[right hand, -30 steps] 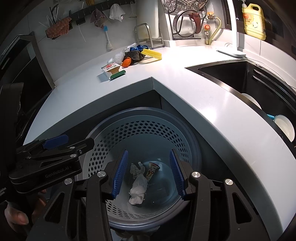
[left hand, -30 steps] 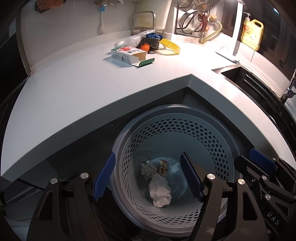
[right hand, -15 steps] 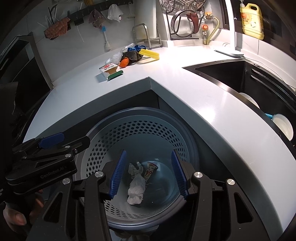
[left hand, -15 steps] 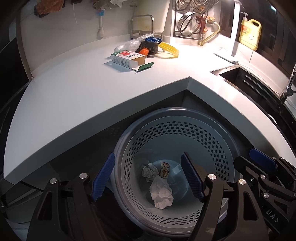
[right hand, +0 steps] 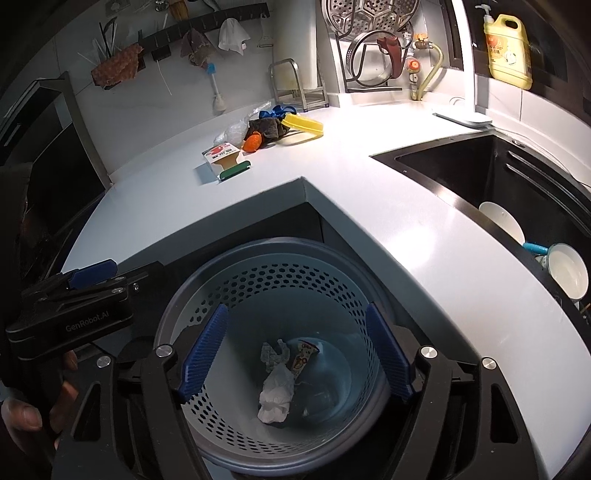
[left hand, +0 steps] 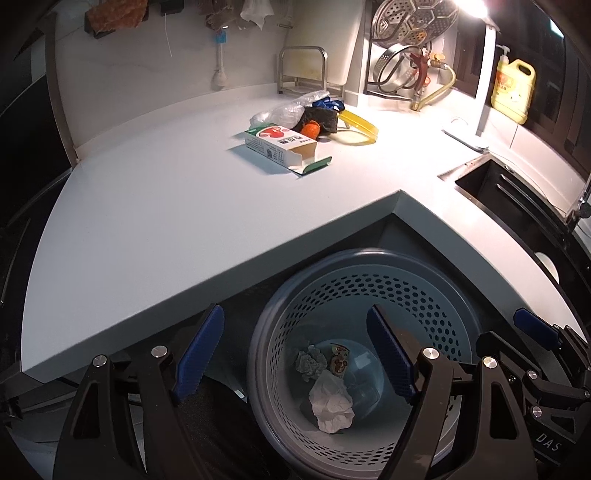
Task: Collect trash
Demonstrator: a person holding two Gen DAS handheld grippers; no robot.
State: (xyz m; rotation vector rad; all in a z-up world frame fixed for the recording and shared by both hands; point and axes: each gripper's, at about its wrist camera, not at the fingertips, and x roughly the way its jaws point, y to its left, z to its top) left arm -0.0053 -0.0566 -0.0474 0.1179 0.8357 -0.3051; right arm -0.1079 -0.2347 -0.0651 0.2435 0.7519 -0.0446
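Both your left gripper (left hand: 295, 363) and right gripper (right hand: 293, 358) hang wide and empty over the bin (right hand: 266, 254); the open carton (left hand: 280, 147) lies far-left on the counter (left hand: 166, 221), long axis left-to-right, nearer your left.

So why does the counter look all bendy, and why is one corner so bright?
Both wrist views use fisheye lenses, so the straight countertop edge curves. In the left wrist view, a lamp at the top right glares white and washes out the counter beneath; the trash bin sits dimmer. In the right wrist view, the sink is nearly black and the picture's edges darken.
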